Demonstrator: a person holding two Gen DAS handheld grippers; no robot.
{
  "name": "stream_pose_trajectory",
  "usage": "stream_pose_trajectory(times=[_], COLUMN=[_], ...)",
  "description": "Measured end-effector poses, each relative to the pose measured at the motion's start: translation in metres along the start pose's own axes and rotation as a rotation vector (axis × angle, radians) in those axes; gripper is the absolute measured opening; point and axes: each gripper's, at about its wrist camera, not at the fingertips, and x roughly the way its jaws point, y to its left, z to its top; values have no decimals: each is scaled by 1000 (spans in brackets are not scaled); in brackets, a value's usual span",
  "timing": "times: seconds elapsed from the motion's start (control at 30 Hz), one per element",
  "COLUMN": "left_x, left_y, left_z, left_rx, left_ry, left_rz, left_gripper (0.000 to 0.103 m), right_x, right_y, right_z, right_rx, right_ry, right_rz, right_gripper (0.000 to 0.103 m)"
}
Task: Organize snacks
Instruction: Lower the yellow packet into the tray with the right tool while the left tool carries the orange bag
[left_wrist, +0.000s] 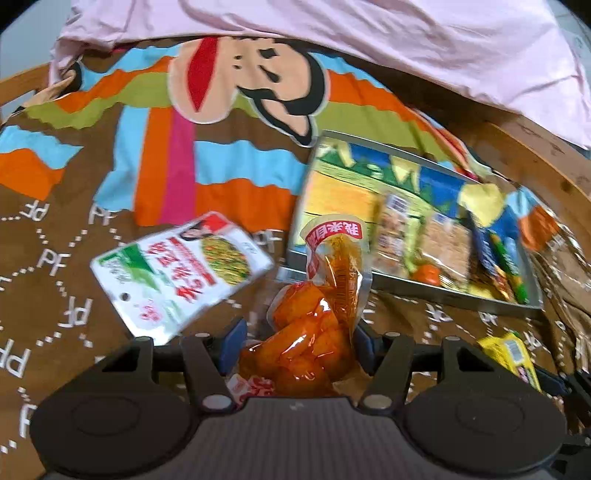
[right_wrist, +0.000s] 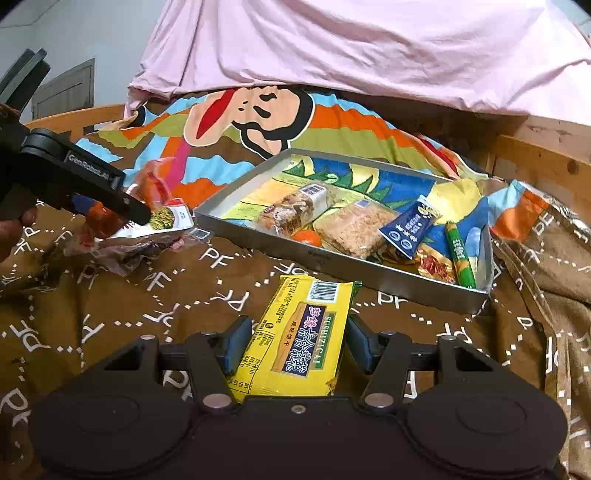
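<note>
My left gripper (left_wrist: 301, 345) is shut on a clear pouch of orange-red snack (left_wrist: 314, 332) and holds it above the brown blanket, left of the grey tray (left_wrist: 406, 286). A white and green packet (left_wrist: 177, 273) lies just left of it. My right gripper (right_wrist: 295, 345) is shut on a yellow biscuit pack (right_wrist: 303, 343), just in front of the tray (right_wrist: 332, 264). In the right wrist view the left gripper (right_wrist: 110, 206) is at the far left with its pouch (right_wrist: 155, 184). The tray holds several snacks.
A pink sheet (right_wrist: 351, 48) hangs at the back. A wooden bed frame (right_wrist: 546, 162) runs along the right and back. A crumpled clear wrapper (right_wrist: 125, 251) lies under the left gripper. A foil bag (right_wrist: 546, 218) lies right of the tray.
</note>
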Motion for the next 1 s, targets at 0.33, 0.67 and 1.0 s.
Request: stream_pose_trajectory(times=[0.33,0.67,1.0], left_x=[-6,0,48], left_y=[-23,-41,-70], left_z=[-15,7,65], left_rx=[44,113,200], left_ry=[9,-19,-59], left_rz=[-60,-53,-83], left_gripper=[65,65,65], right_x=[-14,-7,52], right_y=[18,13,-25], right_z=[21,62,103], right_rx=[-49,-62,-44], right_ry=[-63,-149,-194], right_rz=[8,2,-18], right_gripper=[58,58,58])
